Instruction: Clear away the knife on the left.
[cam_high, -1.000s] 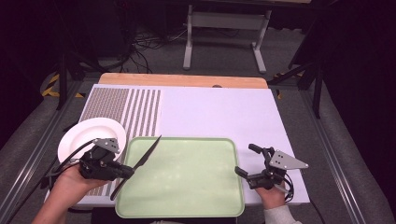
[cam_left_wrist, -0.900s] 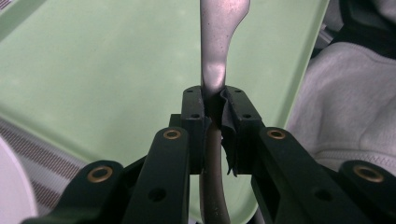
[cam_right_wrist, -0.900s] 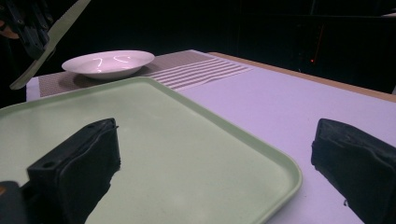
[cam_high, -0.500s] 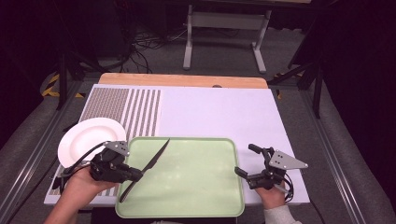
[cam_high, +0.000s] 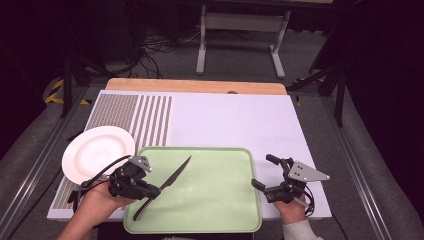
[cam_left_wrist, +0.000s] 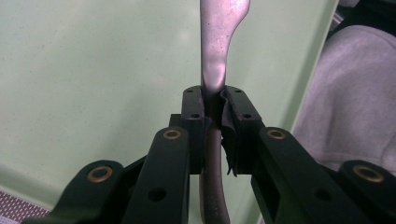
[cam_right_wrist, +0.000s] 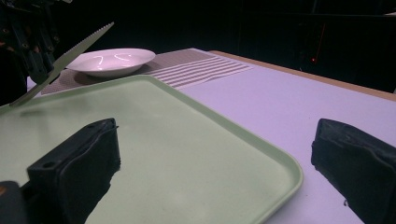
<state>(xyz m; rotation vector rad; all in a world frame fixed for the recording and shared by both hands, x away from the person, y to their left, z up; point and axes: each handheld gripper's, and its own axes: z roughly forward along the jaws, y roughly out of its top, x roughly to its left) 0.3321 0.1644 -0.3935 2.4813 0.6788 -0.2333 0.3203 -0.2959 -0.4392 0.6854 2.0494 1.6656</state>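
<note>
A silver knife (cam_high: 172, 179) with a serrated blade hangs tilted over the left part of the light green tray (cam_high: 215, 200), its tip pointing to the far right. My left gripper (cam_high: 155, 191) is shut on the knife's handle; in the left gripper view the pads (cam_left_wrist: 194, 109) clamp the handle of the knife (cam_left_wrist: 217, 51) above the tray (cam_left_wrist: 93, 70). My right gripper (cam_high: 263, 171) stands open at the tray's right edge, nothing between its jaws. The right gripper view looks past the right gripper (cam_right_wrist: 217, 140) across the tray (cam_right_wrist: 187, 154) to the knife (cam_right_wrist: 70, 51).
A white plate (cam_high: 97, 152) lies left of the tray on a striped brown mat (cam_high: 150, 115); it also appears as a plate (cam_right_wrist: 112, 60) in the right gripper view. The white board (cam_high: 235, 120) stretches beyond the tray. A grey sleeve (cam_left_wrist: 355, 93) lies past the tray's rim.
My left hand has carried the knife to the right and slightly down, away from the plate and further over the tray. The right gripper has kept still.
</note>
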